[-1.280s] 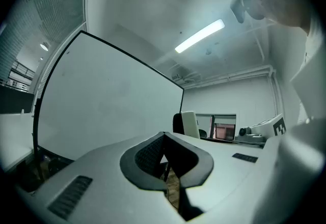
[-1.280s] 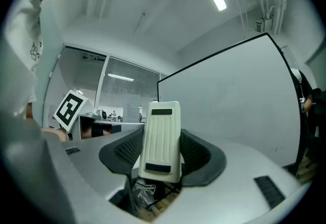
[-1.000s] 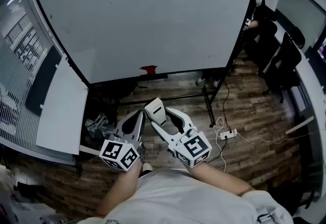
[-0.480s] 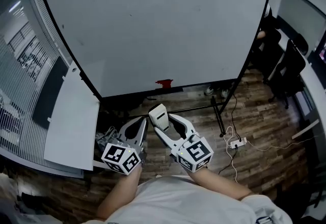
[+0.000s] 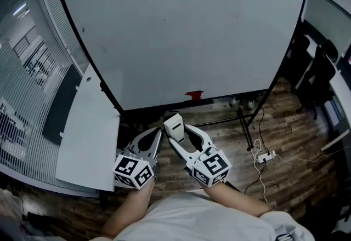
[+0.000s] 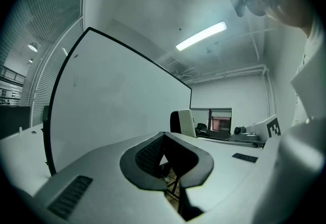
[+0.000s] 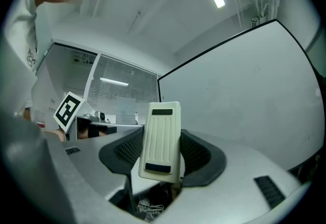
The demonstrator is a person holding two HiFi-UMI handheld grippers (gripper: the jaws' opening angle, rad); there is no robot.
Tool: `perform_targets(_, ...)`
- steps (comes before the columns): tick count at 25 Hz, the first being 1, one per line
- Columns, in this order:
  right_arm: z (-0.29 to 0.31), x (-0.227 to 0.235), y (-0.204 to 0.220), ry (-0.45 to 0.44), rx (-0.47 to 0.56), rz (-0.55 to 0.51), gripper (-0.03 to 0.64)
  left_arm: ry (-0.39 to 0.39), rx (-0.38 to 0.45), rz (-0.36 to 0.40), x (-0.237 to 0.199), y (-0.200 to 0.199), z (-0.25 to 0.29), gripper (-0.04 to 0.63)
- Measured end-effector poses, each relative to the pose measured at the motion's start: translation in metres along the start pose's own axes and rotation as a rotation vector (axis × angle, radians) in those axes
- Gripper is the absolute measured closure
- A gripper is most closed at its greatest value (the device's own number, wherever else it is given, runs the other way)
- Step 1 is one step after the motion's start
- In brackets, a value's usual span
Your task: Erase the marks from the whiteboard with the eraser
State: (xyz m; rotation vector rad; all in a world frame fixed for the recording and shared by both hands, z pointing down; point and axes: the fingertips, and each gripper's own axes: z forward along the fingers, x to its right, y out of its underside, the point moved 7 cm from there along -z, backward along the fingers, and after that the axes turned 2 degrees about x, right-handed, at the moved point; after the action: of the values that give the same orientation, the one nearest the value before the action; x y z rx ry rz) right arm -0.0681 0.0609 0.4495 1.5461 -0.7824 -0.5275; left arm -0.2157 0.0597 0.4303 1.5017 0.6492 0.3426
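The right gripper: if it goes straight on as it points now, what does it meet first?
Probably the whiteboard, low on its left side. The held eraser would touch it before the right gripper itself. Depth is unclear.

An office, this: a big whiteboard [image 5: 186,32] on a stand at the far side, black desk chairs [image 5: 318,78] right, white desk [image 5: 90,136] and slatted glass partition [image 5: 22,70] left, wood-plank floor [image 5: 285,141].
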Motion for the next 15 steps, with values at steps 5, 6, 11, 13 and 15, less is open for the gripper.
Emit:
perform_targets(5,0.012,0.002,0.005,0.001,0.014,0.052,0.387,0.005,0.004,-0.008,-0.018,0.000,0.002,0.588)
perform_targets(6,0.014,0.004,0.007,0.003,0.012,0.051,0.387,0.003,0.003,-0.012,-0.021,0.001,0.005,0.589)
perform_targets(11,0.023,0.021,0.011,-0.003,0.004,0.062,0.387,-0.010,0.004,-0.021,-0.033,0.001,0.022,0.589)
perform_targets(13,0.031,0.031,0.008,-0.004,0.002,0.061,0.387,-0.016,0.008,-0.019,-0.039,-0.002,0.032,0.589)
perform_targets(15,0.039,0.042,0.006,-0.007,0.004,0.052,0.387,-0.023,0.009,-0.016,-0.043,-0.004,0.042,0.589)
